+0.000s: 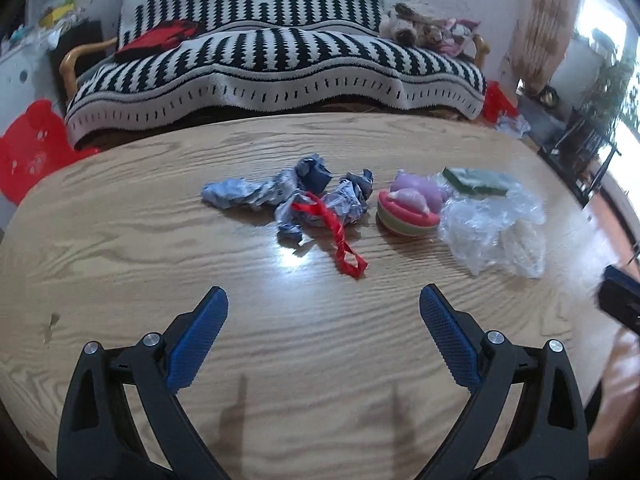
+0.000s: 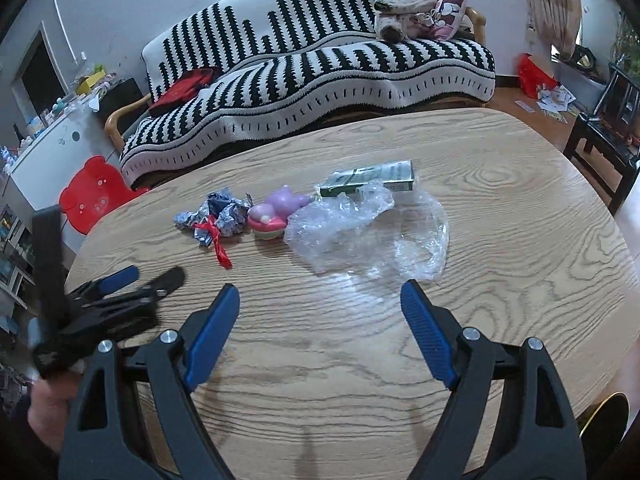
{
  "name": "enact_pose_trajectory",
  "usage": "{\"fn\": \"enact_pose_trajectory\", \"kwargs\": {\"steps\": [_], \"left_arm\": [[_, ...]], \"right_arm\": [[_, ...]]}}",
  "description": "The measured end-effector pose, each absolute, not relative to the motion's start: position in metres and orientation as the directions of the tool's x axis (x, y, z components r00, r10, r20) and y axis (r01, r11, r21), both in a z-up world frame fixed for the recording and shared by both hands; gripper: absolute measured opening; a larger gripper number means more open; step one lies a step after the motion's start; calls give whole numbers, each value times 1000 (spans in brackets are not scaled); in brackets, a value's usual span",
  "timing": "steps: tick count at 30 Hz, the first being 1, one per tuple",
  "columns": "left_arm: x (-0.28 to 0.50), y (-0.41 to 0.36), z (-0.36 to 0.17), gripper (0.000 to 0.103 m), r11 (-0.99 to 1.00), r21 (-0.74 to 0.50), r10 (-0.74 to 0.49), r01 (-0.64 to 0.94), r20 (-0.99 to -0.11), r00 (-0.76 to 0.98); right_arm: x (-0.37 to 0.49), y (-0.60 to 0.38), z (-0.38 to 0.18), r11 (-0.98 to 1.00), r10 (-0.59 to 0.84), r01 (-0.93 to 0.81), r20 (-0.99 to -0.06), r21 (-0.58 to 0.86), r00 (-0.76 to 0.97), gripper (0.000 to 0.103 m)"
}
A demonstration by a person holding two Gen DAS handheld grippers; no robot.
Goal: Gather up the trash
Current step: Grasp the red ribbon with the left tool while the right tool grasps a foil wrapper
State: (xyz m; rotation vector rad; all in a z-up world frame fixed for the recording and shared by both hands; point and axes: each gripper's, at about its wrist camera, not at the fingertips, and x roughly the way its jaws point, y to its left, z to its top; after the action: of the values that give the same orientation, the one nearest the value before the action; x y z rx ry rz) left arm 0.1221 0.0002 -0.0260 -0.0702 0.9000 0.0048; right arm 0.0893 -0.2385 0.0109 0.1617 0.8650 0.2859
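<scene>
Trash lies in a row across the middle of a wooden table (image 1: 160,360) (image 2: 500,240). From left to right: crumpled blue-grey paper (image 1: 256,196) (image 2: 224,212) with a red ribbon (image 1: 340,236) (image 2: 219,246) over it, a pink and purple toy (image 1: 408,204) (image 2: 272,216), clear plastic wrap (image 1: 492,228) (image 2: 360,236), and a green and white box (image 1: 476,180) (image 2: 368,182). My left gripper (image 1: 324,300) (image 2: 158,274) is open above bare wood, short of the ribbon. My right gripper (image 2: 320,296) is open just short of the plastic wrap. Neither holds anything.
A sofa with a black and white striped cover (image 1: 280,60) (image 2: 312,72) stands behind the table. A red bear-shaped stool (image 1: 32,148) (image 2: 92,192) is at the left, a dark chair (image 2: 608,120) at the right. A hand (image 2: 52,408) holds the left gripper.
</scene>
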Motion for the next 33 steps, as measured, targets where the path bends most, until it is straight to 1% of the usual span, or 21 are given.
{"fn": "enact_pose_trajectory", "kwargs": {"steps": [1,4,6,10,12,14,16,19,21,24,29,33], "left_arm": [[129,-4,-33,94,999,-37,-8,-34,-786,618],[145,-5,-46,93,998,-34,3,-50,-793,609],[156,-5,-55,88,997,-33,16,-70,-798,602],[170,-6,-68,72,995,-73,-15,-75,-811,584],[172,-10,-69,65,996,-58,-6,-68,-802,597],[173,-15,-68,40,998,-50,-21,-32,-800,600],[171,-14,-67,21,998,-61,-38,-19,-808,589],[164,1,-63,20,989,-141,-96,-38,-823,559],[154,8,-57,20,992,-118,-79,-34,-824,561],[138,26,-51,20,987,-154,-109,-39,-832,543],[105,51,-43,19,986,-160,-119,-36,-846,520],[77,76,-43,19,974,-224,-180,-28,-843,507]], "right_arm": [[91,-240,10,950,311,-180,-726,255,613,80],[94,-241,7,951,309,-179,-732,252,608,80],[99,-239,4,951,308,-180,-738,250,600,80],[104,-233,0,950,312,-189,-744,248,591,80],[108,-227,-2,949,315,-198,-746,245,586,80],[112,-219,-4,948,317,-209,-749,239,582,80],[116,-213,-6,946,322,-219,-749,237,580,80],[123,-199,-9,943,330,-239,-750,232,573,80],[130,-187,-13,940,334,-254,-752,227,568,80],[140,-169,-20,937,341,-271,-757,223,557,80],[152,-136,-32,922,375,-295,-760,249,530,80],[160,-113,-44,931,344,-294,-785,215,516,80]]}}
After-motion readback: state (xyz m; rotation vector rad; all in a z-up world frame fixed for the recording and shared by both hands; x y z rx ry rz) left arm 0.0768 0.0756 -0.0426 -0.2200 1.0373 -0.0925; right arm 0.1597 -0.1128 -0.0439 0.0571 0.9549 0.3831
